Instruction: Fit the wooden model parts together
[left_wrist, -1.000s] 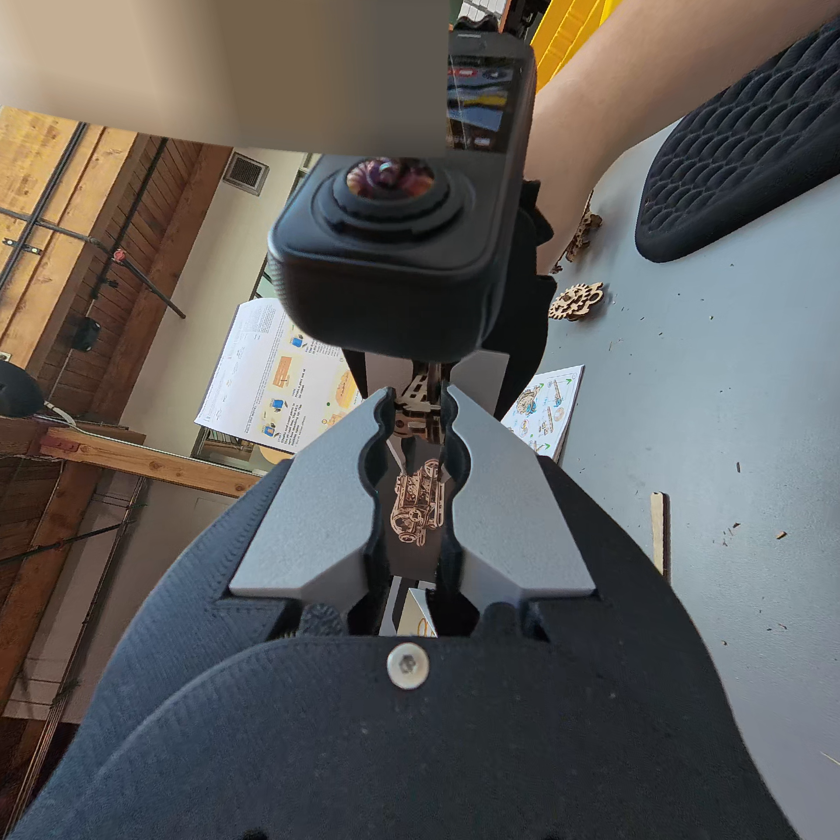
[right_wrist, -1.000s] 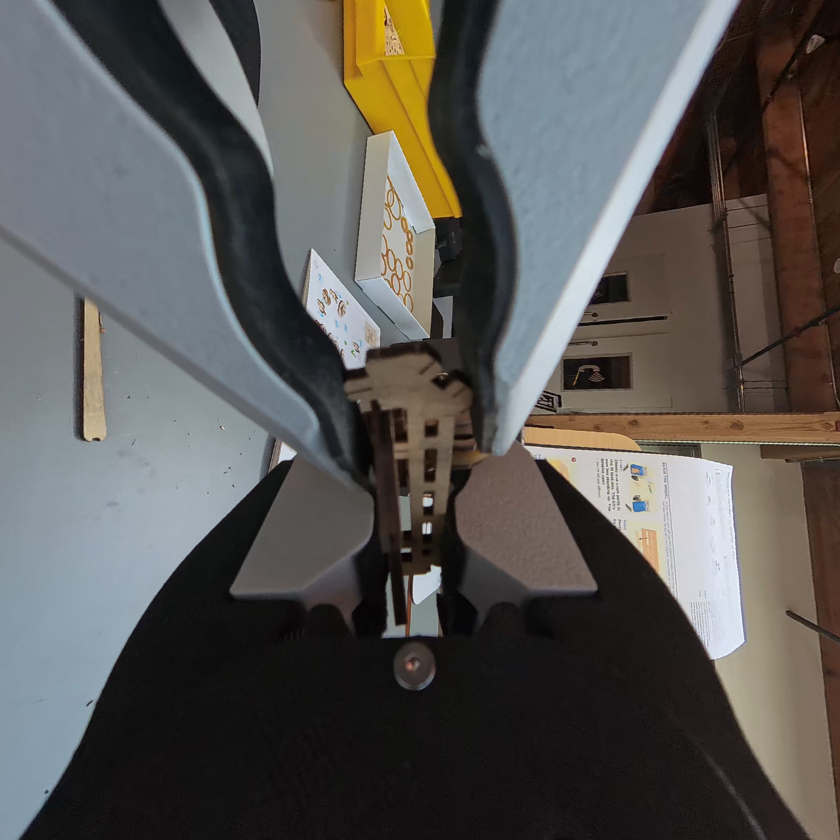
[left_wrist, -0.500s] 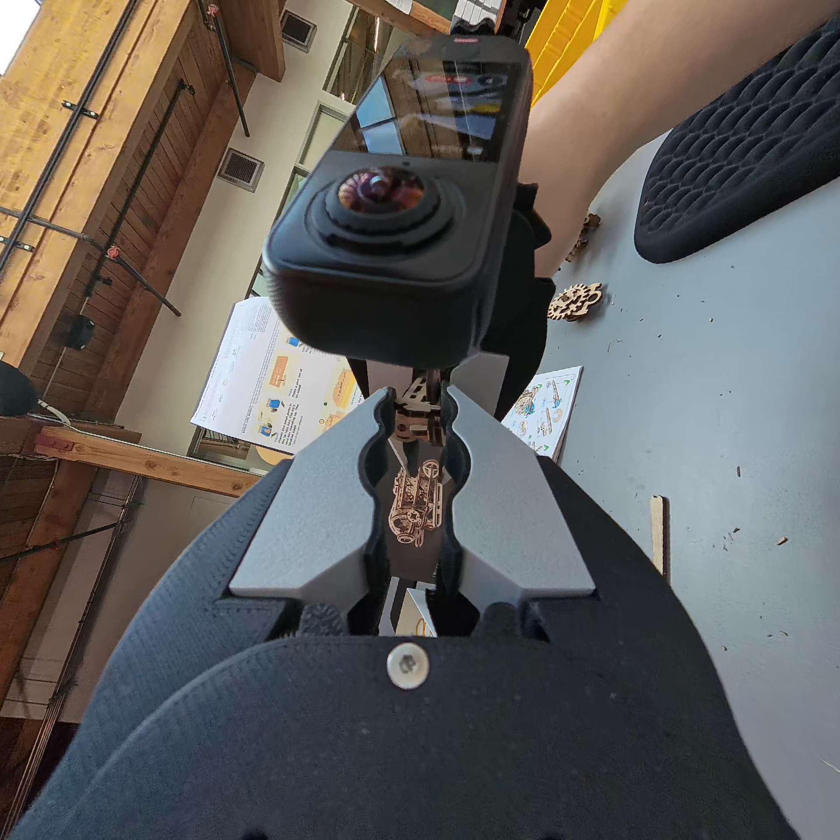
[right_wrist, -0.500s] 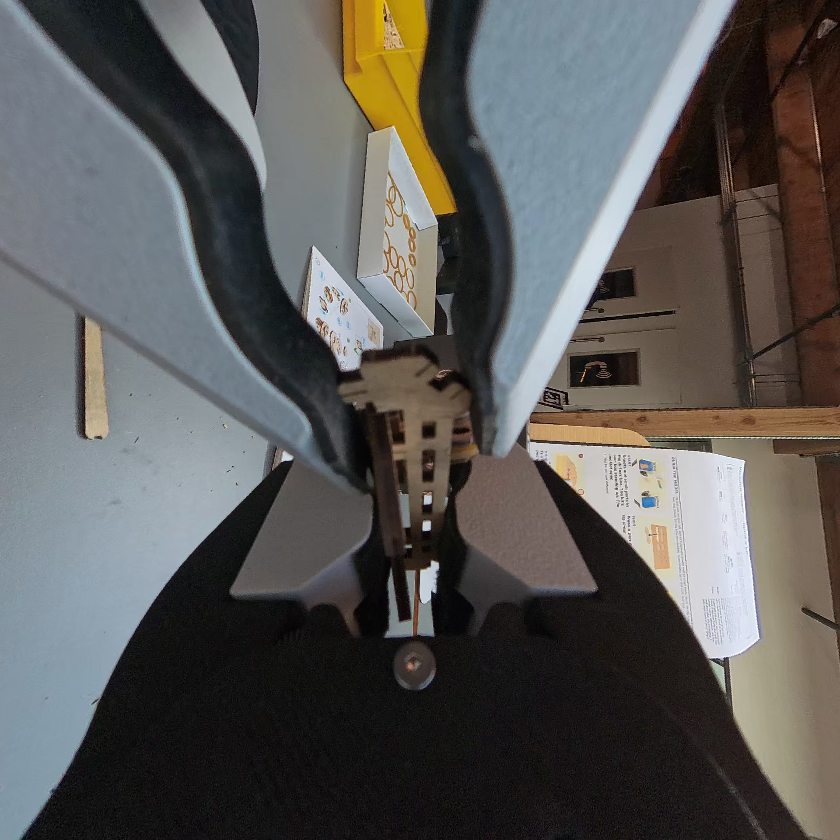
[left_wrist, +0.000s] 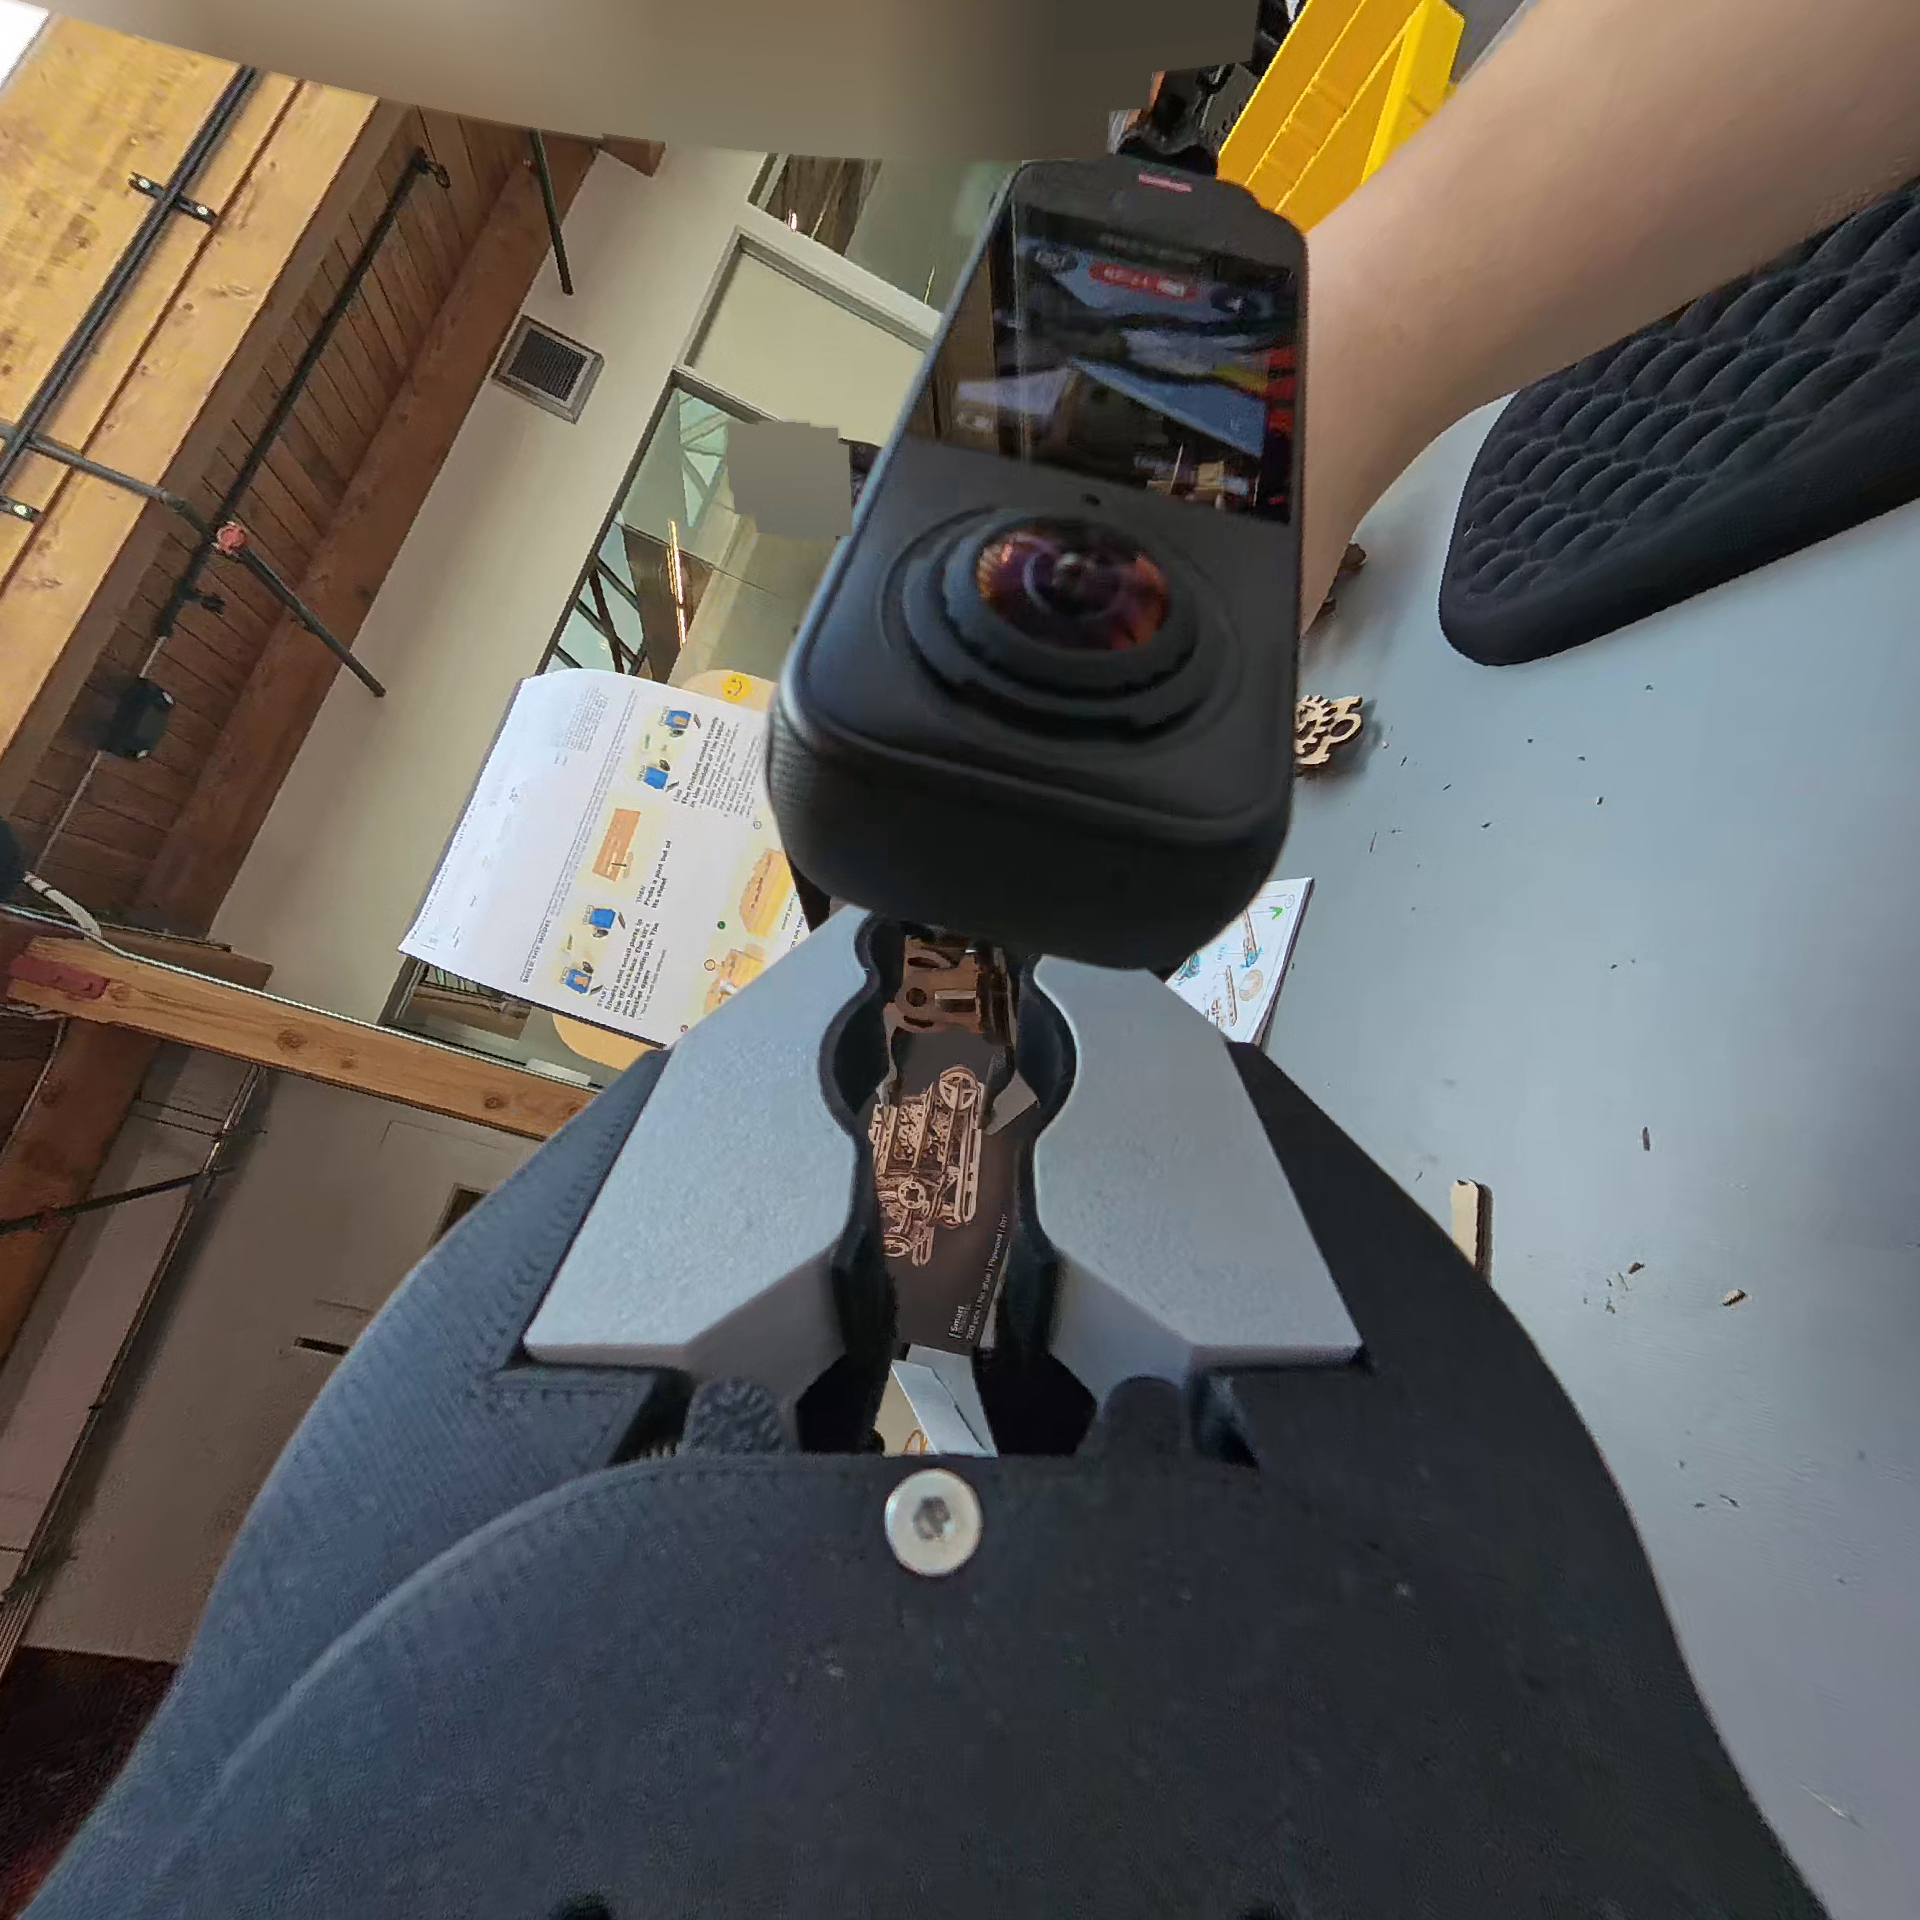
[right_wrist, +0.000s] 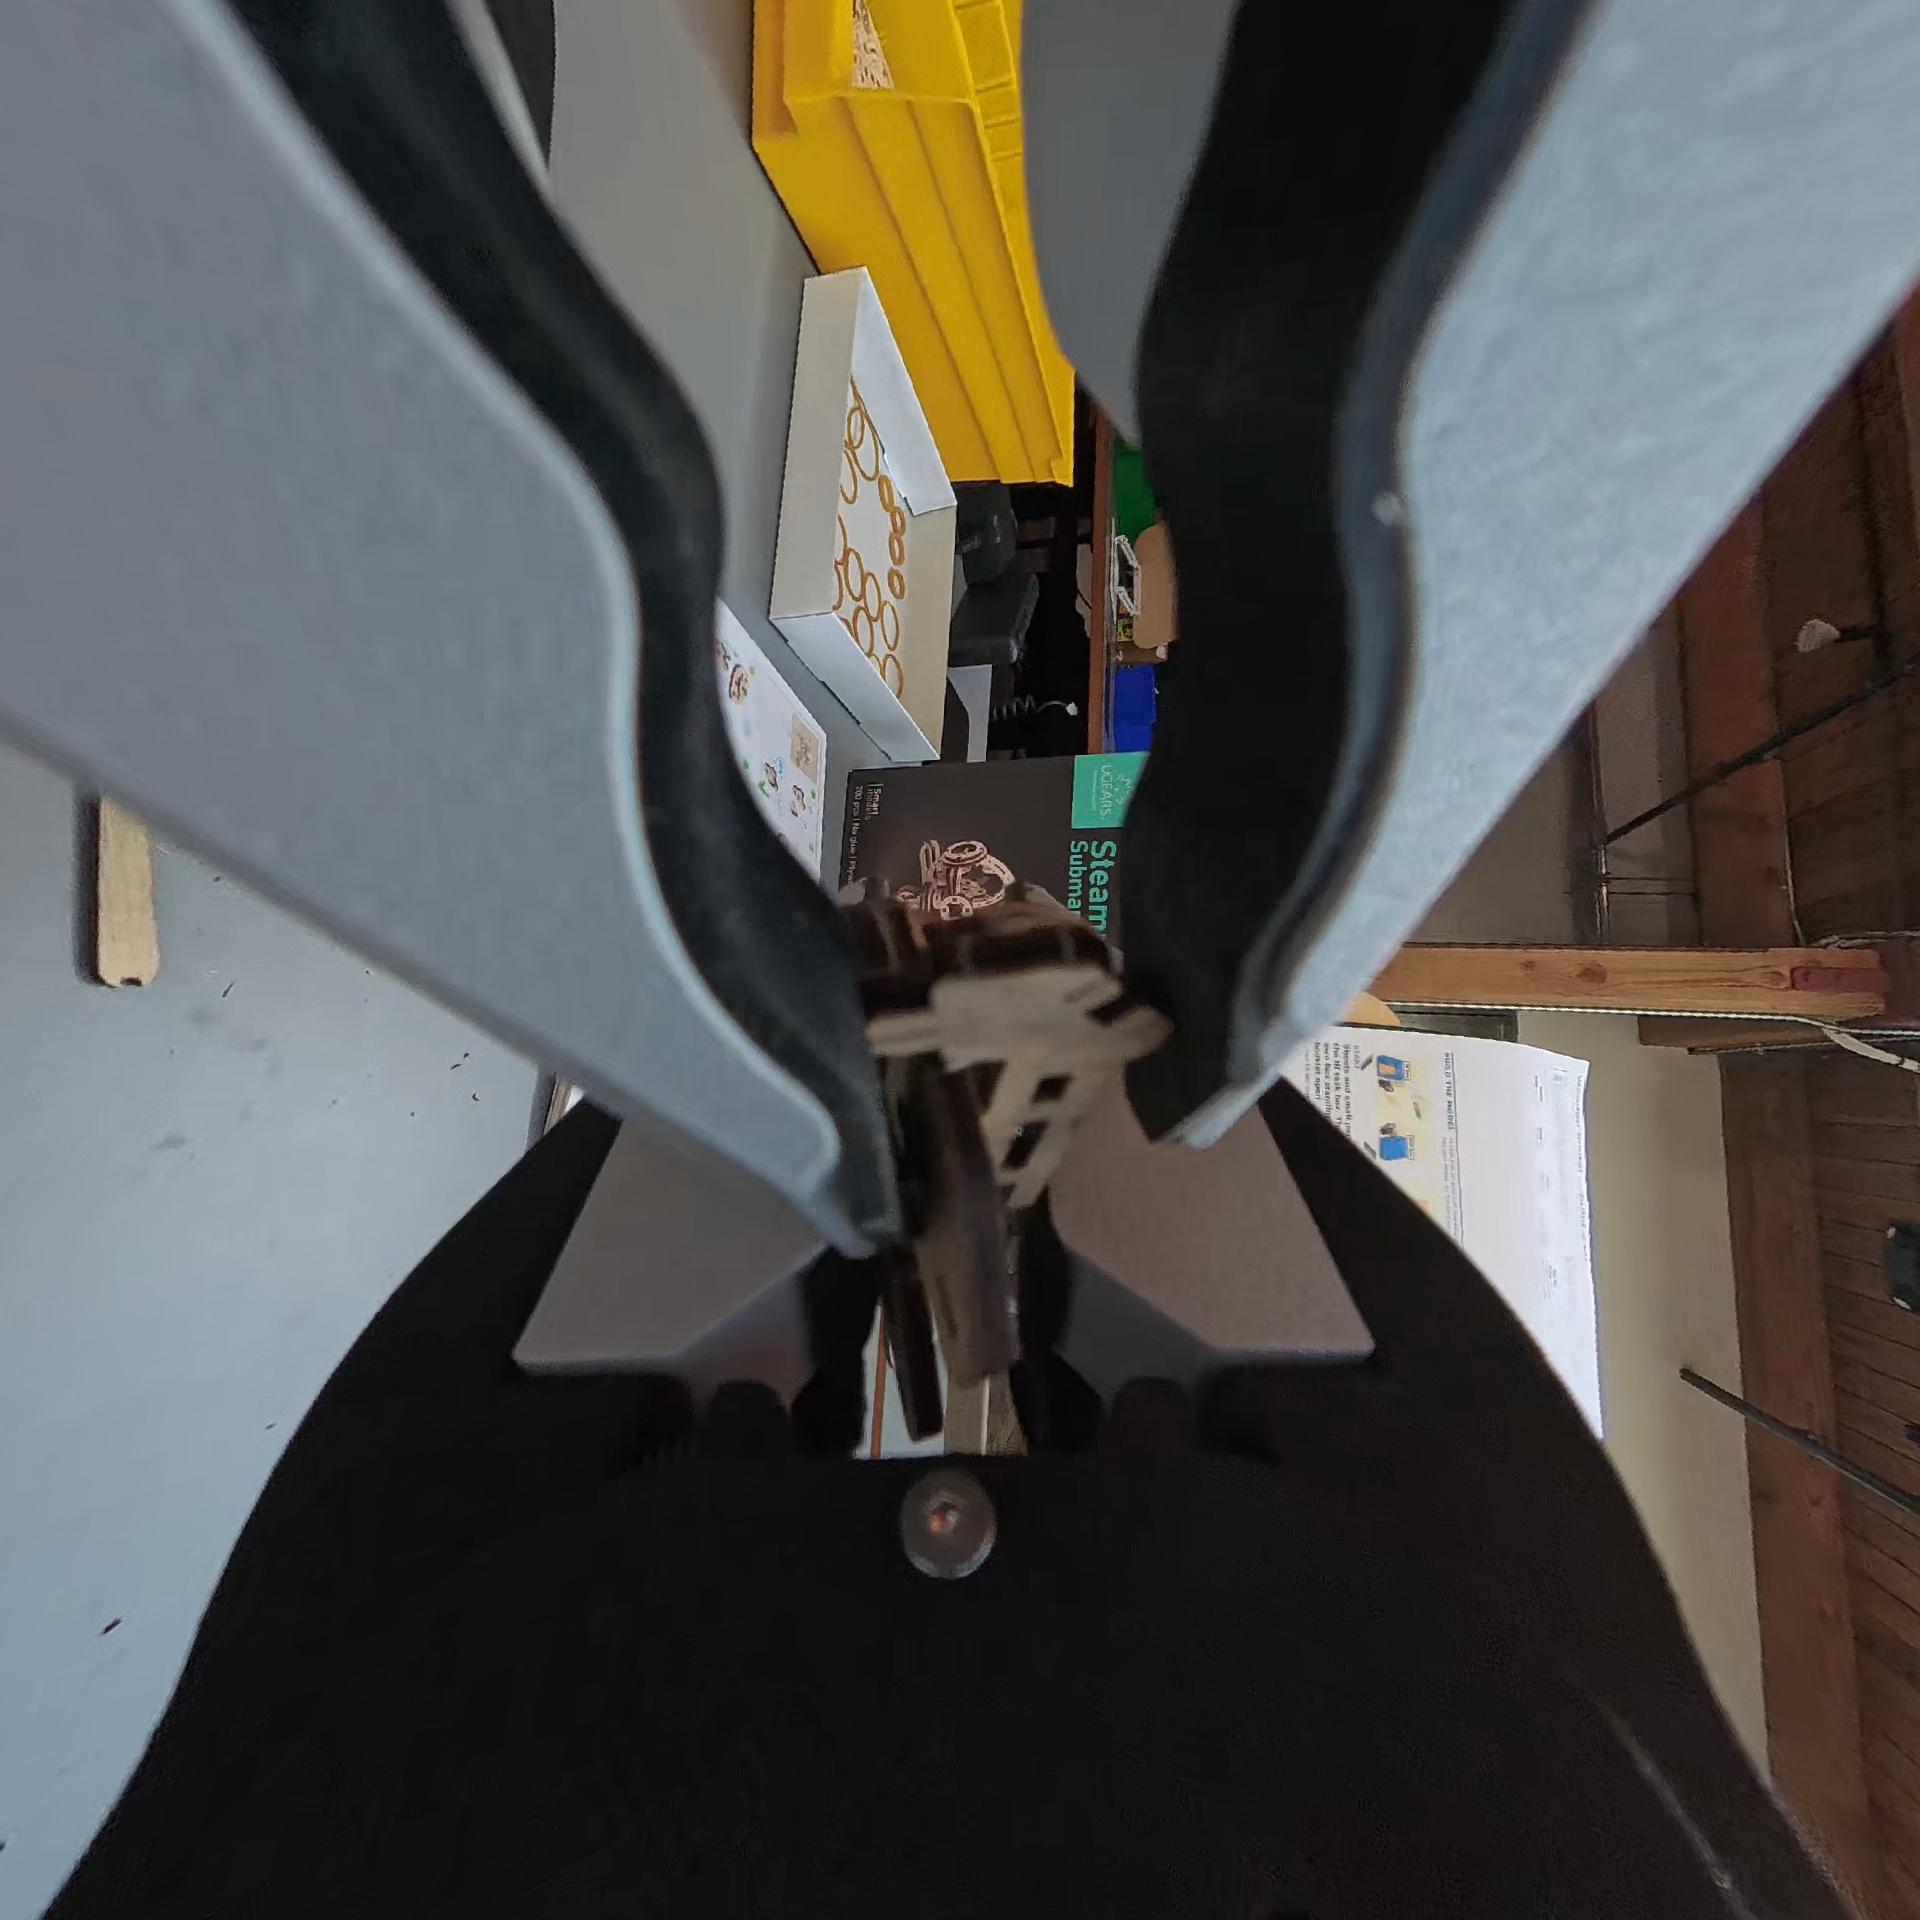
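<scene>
Printed matter noted, wording withheld:
- Dark box (right_wrist: 977, 831): carried a teal logo panel, a title and small print.
- Instruction sheet (left_wrist: 613, 852): bore headings and captions.
- Camera screen (left_wrist: 1132, 384): showed a red readout.

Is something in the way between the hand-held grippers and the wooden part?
Nothing visible. The left hand-held gripper and the right hand-held gripper both pinch the wooden model part directly, from opposite ends.
</scene>
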